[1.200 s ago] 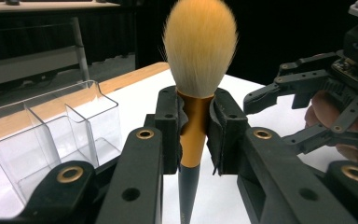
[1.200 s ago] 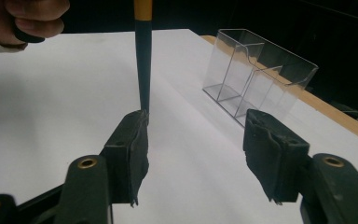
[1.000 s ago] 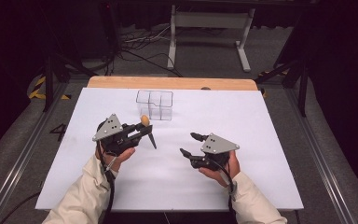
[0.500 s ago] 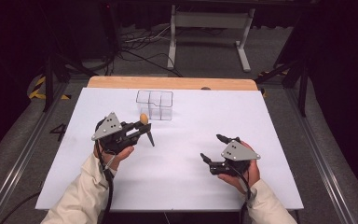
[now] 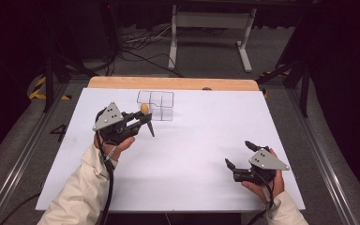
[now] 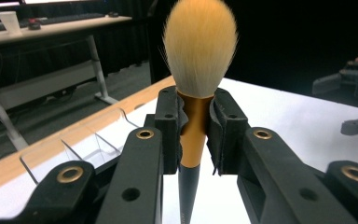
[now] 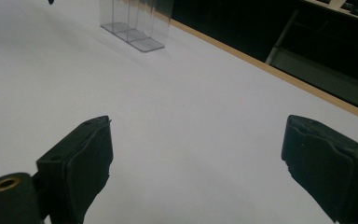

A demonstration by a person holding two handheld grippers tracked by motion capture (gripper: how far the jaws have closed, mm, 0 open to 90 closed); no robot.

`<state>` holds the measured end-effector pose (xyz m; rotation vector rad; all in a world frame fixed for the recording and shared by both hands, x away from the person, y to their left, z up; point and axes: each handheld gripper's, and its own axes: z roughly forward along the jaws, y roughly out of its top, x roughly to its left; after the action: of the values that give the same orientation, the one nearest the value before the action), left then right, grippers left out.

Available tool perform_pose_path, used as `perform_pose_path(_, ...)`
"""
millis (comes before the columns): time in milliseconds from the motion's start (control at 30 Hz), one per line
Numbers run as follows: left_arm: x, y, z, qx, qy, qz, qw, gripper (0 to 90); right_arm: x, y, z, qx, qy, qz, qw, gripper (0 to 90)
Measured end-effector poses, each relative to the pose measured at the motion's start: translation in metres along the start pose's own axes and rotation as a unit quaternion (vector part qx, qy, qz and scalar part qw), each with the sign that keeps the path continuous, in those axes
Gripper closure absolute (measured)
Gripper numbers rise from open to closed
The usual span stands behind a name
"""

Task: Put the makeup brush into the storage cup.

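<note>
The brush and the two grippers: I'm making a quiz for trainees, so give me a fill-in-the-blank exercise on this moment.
1. The left gripper is shut on a ____.
2. The right gripper has its jaws ____, with nothing between them.
3. The brush is clamped at its gold ferrule, with its bristles pointing ____ from the gripper.
4. The clear organizer stands near the table's ____ edge.

Missing words: brush; open; away; far

your left gripper's (image 6: 193, 135) jaws hide the brush's (image 6: 199, 46) gold ferrule middle, its dark handle runs off at 6 o'clock, and the clear organizer (image 7: 135, 23) is cropped at 12.
</note>
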<state>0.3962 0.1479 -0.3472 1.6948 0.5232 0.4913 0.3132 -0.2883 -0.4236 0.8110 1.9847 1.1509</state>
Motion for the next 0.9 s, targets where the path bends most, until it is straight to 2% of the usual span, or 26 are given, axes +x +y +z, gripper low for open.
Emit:
perform_pose_path(300,0.006,0.025,0.011,-0.003,0.007,0.025,0.9997,75.9,-0.004,-0.009,-0.005,0.003,-0.008,0.009,0.9999,9.2)
perform_pose_path(500,0.009,0.03,0.022,-0.001,0.009,0.035,0.9993,75.8,-0.006,-0.013,-0.006,0.006,-0.012,0.014,0.9998,9.7)
perform_pose_path(667,0.015,0.032,0.03,0.006,0.01,0.031,0.9994,75.9,-0.007,-0.013,-0.006,0.004,-0.013,0.016,0.9998,9.7)
perform_pose_path(900,0.023,0.037,0.038,0.002,0.013,0.026,0.9996,75.8,-0.009,-0.014,-0.006,0.001,-0.012,0.023,0.9997,10.1)
